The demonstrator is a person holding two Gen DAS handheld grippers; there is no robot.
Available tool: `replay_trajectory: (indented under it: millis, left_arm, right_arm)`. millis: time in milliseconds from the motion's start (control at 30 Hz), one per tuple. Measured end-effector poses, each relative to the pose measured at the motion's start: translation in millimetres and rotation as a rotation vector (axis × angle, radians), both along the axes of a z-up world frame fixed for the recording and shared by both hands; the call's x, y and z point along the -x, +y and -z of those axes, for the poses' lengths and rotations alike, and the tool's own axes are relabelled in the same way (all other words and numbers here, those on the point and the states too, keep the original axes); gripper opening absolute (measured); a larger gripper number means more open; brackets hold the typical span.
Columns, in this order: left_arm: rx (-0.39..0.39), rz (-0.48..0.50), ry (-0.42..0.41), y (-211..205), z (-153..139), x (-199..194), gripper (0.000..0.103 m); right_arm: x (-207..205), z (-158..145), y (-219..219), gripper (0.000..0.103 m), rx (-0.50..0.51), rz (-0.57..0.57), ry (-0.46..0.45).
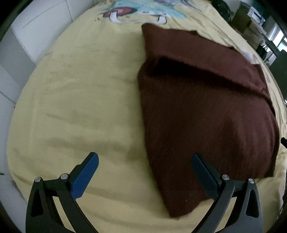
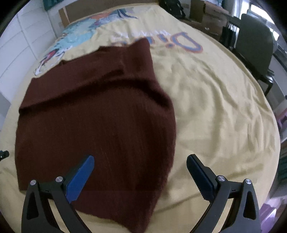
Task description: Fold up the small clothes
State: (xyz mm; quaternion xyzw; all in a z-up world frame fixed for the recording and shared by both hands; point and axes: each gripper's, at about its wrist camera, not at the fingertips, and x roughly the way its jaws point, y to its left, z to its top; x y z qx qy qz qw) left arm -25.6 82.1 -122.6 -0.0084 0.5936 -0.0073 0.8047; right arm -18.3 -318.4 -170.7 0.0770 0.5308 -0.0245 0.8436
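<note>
A dark maroon knit garment (image 1: 206,114) lies flat on a yellow bedsheet (image 1: 80,107), with a fold laid across its far part. It also shows in the right wrist view (image 2: 100,121). My left gripper (image 1: 145,159) is open and empty, hovering over the garment's near left edge. My right gripper (image 2: 140,161) is open and empty, hovering over the garment's near right part. Both have blue pads.
The yellow sheet (image 2: 215,107) carries a cartoon print at the far end (image 1: 143,9) and blue letters (image 2: 186,43). White wall panels (image 1: 35,26) stand at the left. A dark chair (image 2: 254,44) and boxes (image 2: 206,12) stand beyond the bed's right side.
</note>
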Motion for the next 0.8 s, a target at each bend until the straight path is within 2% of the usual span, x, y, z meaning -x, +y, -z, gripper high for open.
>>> replay_trajectory:
  millis: [100, 433, 467, 533, 600, 667, 767, 800]
  left_arm:
    - [-0.002, 0.001, 0.025, 2, 9, 10, 0.102]
    - [0.095, 0.067, 0.114, -26, 44, 24, 0.101]
    - [0.099, 0.081, 0.122, -31, 47, 23, 0.101]
    - [0.104, 0.110, 0.137, -40, 53, 23, 0.093]
    - [0.099, 0.135, 0.153, -47, 59, 22, 0.085]
    - [0.084, 0.156, 0.155, -53, 61, 21, 0.081]
    - [0.110, 0.167, 0.154, -55, 61, 17, 0.063]
    - [0.127, 0.172, 0.155, -55, 60, 16, 0.049]
  right_arm:
    - [9, 8, -1, 0.103, -0.008, 0.012, 0.031]
    - [24, 38, 0, 0.103, -0.041, 0.012, 0.160]
    - [24, 39, -1, 0.103, -0.050, 0.012, 0.169]
    - [27, 41, -1, 0.102, -0.070, 0.012, 0.185]
    - [30, 44, -1, 0.094, -0.081, 0.015, 0.207]
    - [31, 50, -1, 0.061, -0.095, 0.012, 0.242]
    - [31, 63, 1, 0.047, -0.143, 0.009, 0.294]
    - [32, 64, 1, 0.045, -0.144, 0.005, 0.298]
